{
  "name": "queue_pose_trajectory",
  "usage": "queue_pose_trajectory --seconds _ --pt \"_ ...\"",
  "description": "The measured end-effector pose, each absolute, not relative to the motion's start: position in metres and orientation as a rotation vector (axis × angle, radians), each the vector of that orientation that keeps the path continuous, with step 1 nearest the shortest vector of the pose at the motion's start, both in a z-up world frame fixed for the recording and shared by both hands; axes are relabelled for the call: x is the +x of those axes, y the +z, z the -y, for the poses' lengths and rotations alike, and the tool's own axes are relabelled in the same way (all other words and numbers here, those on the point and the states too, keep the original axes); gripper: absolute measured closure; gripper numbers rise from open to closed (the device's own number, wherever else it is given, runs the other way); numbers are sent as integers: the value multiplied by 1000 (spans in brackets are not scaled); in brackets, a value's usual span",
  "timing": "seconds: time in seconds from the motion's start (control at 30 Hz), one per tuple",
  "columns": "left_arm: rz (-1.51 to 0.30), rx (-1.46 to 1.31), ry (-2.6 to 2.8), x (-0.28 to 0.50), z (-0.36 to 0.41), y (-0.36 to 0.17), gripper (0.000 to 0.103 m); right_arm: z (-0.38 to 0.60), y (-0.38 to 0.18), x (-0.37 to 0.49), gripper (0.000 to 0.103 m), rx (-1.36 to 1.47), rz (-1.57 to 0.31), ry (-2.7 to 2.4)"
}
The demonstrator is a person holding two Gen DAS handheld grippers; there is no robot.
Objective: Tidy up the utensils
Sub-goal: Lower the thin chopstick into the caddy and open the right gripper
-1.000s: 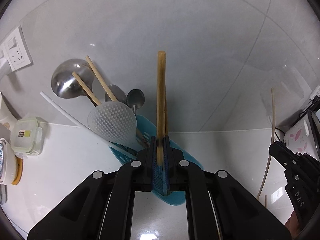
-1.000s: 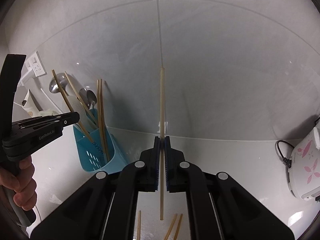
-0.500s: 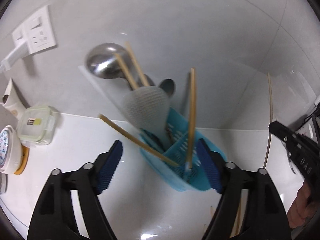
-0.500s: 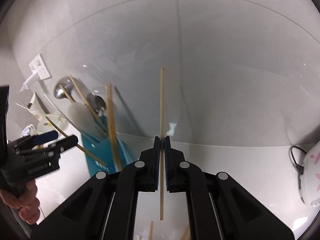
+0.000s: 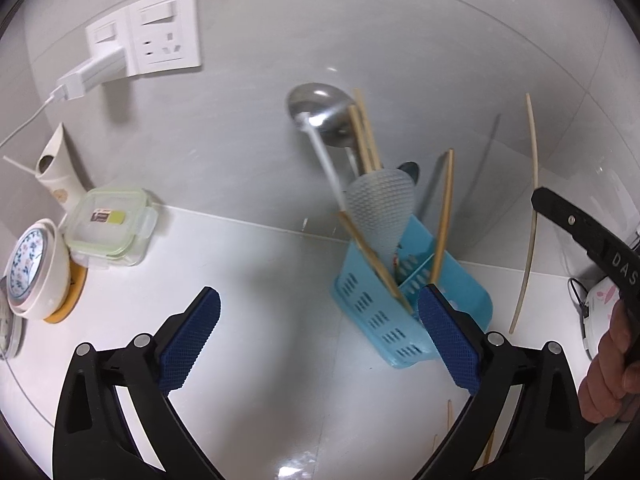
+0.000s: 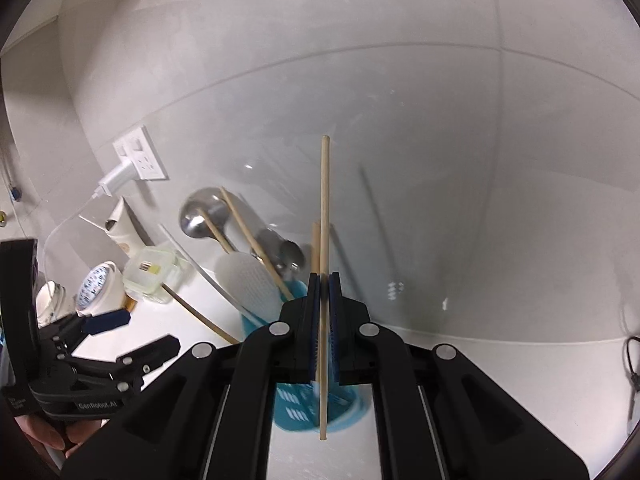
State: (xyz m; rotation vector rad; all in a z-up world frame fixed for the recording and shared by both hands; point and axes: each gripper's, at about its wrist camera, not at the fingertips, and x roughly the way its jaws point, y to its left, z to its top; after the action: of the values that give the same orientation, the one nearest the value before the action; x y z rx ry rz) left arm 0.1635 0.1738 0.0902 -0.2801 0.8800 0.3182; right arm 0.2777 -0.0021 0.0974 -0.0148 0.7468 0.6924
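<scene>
Gripping a single wooden chopstick (image 6: 324, 240) upright between its closed blue pads, the right claw (image 6: 324, 320) sits just near of the blue utensil caddy (image 5: 384, 312), which stands on the white bench (image 5: 260, 272) against the far wall. The chopstick's lower end pokes out below the pads (its top reaches well above them). The left claw (image 5: 316, 336) is spread wide with nothing between its pads (image 5: 192, 336), and hovers near of the caddy, whose near right corner lies just beside the right-hand pad. Inside the caddy stand a steel ladle (image 5: 320, 116), a white dimpled rice paddle (image 5: 380, 208), a spoon and several chopsticks, one leaning left across the caddy's rim (image 5: 372, 256). On the left of the bench sit a clear lidded container (image 5: 110, 226) and a floral-lidded bowl (image 5: 34, 268), with a wall socket (image 5: 160, 40) above them. A few more chopsticks (image 5: 448, 420) lie on the bench at the near edge of the left view.
</scene>
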Motion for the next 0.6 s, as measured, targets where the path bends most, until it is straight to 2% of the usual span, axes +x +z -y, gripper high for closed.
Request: queue_pose_trajectory --seconds 0.27,0.6 --pt "-897 -289 349 151 -188 84 6 -15 78 277 99 -23 -706 682" --pt "-897 -305 348 148 -192 78 6 -23 43 275 99 -70 -759 649"
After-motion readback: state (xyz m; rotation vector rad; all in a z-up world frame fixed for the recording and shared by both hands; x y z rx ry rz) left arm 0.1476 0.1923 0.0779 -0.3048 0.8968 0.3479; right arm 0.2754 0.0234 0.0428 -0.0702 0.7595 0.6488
